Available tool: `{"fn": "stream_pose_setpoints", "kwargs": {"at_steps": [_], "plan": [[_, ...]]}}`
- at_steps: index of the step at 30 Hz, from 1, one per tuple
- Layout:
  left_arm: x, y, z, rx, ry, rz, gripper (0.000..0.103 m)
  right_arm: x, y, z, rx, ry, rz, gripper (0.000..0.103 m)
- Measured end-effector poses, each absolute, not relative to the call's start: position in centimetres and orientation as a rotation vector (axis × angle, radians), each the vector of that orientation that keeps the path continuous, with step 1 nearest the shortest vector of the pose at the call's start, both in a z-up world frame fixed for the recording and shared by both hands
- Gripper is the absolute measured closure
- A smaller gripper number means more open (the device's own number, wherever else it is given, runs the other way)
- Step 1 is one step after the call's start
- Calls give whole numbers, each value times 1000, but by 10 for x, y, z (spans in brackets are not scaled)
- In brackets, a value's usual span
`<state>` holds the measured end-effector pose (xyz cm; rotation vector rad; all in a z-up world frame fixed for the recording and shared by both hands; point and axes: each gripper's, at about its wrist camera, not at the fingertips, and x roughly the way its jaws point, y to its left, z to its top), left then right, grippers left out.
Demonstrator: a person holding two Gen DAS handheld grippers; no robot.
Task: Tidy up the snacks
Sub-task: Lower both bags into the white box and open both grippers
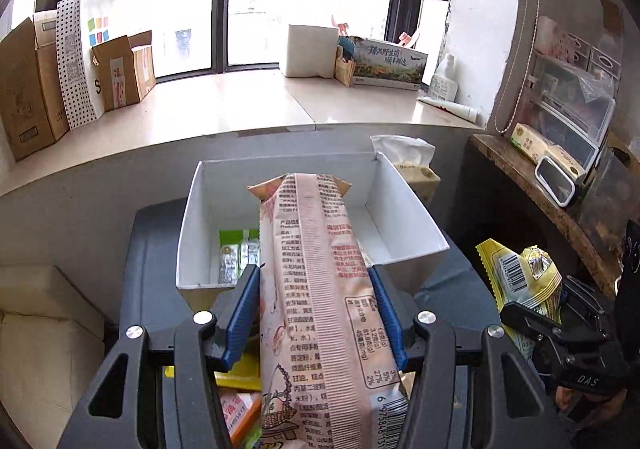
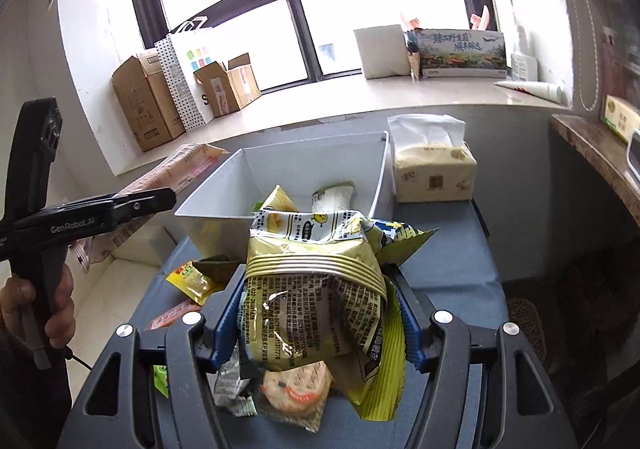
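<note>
A green packet (image 1: pixel 236 255) is already lodged in the white box (image 1: pixel 192 233). The left gripper (image 1: pixel 316 313) jaws are clamped on a pink packet (image 1: pixel 320 289), the right gripper (image 2: pixel 320 313) jaws on a yellow bag (image 2: pixel 316 273). Loose snacks (image 2: pixel 192 281) remain on the desk (image 2: pixel 452 281) before the box.

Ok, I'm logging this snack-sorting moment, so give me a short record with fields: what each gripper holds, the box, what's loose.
left gripper: shut on pink snack packet, held above the box
right gripper: shut on yellow snack bag
white box: open, on the grey surface; green packets inside
loose snacks: small yellow packet on the surface
beside box: tissue pack
</note>
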<state>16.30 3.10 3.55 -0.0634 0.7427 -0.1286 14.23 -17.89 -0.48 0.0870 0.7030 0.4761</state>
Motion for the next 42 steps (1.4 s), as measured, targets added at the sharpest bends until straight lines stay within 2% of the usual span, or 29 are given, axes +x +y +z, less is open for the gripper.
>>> {"fn": "stream_pose_setpoints", "kwargs": {"at_steps": [7, 16, 18, 19, 20, 21, 22, 24, 26, 34, 42], "plan": [[243, 46, 34, -46, 770, -68, 43, 227, -138, 17, 42, 684, 498, 34], [300, 57, -18, 24, 864, -11, 43, 319, -103, -15, -54, 821, 418, 34], [306, 66, -28, -7, 893, -13, 43, 329, -104, -20, -39, 836, 396, 27], [308, 72, -32, -29, 906, -13, 39, 335, -105, -23, -14, 860, 389, 16], [309, 76, -33, -43, 910, -1, 22, 339, -106, -25, 6, 884, 383, 7], [307, 80, -33, -51, 897, 11, 2, 341, -108, -25, 20, 884, 372, 7], [303, 83, -31, -60, 875, 3, 0, 340, -110, -23, 28, 868, 362, 7], [298, 85, -29, -56, 870, 0, 0, 335, -112, -19, 33, 844, 364, 7], [295, 84, -28, -40, 872, 2, 0, 331, -112, -15, 28, 828, 365, 0], [275, 74, -15, -28, 849, -8, 0, 307, -121, 5, 38, 760, 390, 0], [228, 70, 19, -38, 769, -44, 0, 242, -141, 28, 68, 660, 468, 0]]}}
